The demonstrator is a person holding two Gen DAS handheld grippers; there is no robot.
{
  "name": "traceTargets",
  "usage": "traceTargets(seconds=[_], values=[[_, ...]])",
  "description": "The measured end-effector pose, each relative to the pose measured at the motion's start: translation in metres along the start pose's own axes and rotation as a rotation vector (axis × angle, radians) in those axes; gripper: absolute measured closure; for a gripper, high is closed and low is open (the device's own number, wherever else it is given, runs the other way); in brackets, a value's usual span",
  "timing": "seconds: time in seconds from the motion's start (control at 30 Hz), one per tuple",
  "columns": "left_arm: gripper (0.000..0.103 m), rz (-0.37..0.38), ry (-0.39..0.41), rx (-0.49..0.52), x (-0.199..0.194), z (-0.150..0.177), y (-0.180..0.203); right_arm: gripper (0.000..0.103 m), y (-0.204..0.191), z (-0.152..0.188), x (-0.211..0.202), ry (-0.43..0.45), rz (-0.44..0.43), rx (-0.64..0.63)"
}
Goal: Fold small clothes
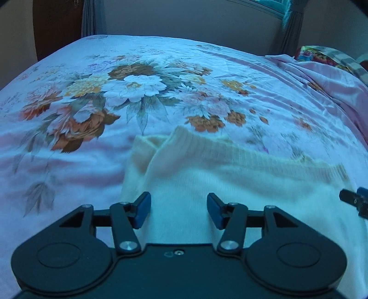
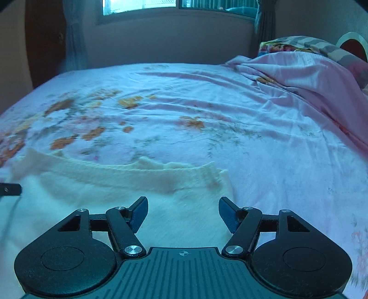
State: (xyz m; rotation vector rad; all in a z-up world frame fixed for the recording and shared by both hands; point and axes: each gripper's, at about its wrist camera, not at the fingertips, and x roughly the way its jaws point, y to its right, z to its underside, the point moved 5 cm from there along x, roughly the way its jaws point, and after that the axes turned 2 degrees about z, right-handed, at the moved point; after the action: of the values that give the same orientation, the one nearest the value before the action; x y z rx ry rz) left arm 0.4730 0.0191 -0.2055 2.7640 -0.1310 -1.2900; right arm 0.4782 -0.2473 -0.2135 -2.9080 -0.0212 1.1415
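A cream knit garment [image 1: 230, 179] lies flat on the floral bed sheet [image 1: 138, 92], its ribbed edge toward the far side. My left gripper [image 1: 179, 210] is open and empty, hovering over the garment's left part. In the right wrist view the same garment [image 2: 115, 191] fills the lower left, its ribbed band running across. My right gripper [image 2: 182, 214] is open and empty over the garment's right part, near its right edge. The right gripper's tip shows at the right edge of the left wrist view [image 1: 354, 200].
A bunched pink cover [image 2: 310, 76] and a colourful pillow [image 2: 287, 46] lie at the bed's right side. A wall with a window [image 2: 142, 7] and curtains stands beyond the bed. Floral sheet [image 2: 230, 126] stretches past the garment.
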Motion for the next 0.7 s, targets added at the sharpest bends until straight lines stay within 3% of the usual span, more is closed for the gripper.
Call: traceTargets(seconds=[0.17, 0.27, 0.4, 0.7], values=[[0.048, -0.004, -0.012, 0.043, -0.029, 0.034, 0.001, 0.035, -0.035, 0.034, -0.036, -0.010, -0.085, 0.005], [0.041, -0.012, -0.015, 0.070, -0.042, 0.050, 0.007, 0.035, -0.051, 0.054, -0.051, -0.021, -0.115, 0.021], [0.039, -0.013, -0.024, 0.039, -0.053, 0.066, 0.003, 0.035, -0.069, 0.080, -0.050, -0.085, -0.107, -0.025], [0.037, -0.001, -0.029, -0.054, -0.065, 0.059, -0.023, 0.035, -0.070, 0.071, -0.074, -0.043, -0.162, 0.049]])
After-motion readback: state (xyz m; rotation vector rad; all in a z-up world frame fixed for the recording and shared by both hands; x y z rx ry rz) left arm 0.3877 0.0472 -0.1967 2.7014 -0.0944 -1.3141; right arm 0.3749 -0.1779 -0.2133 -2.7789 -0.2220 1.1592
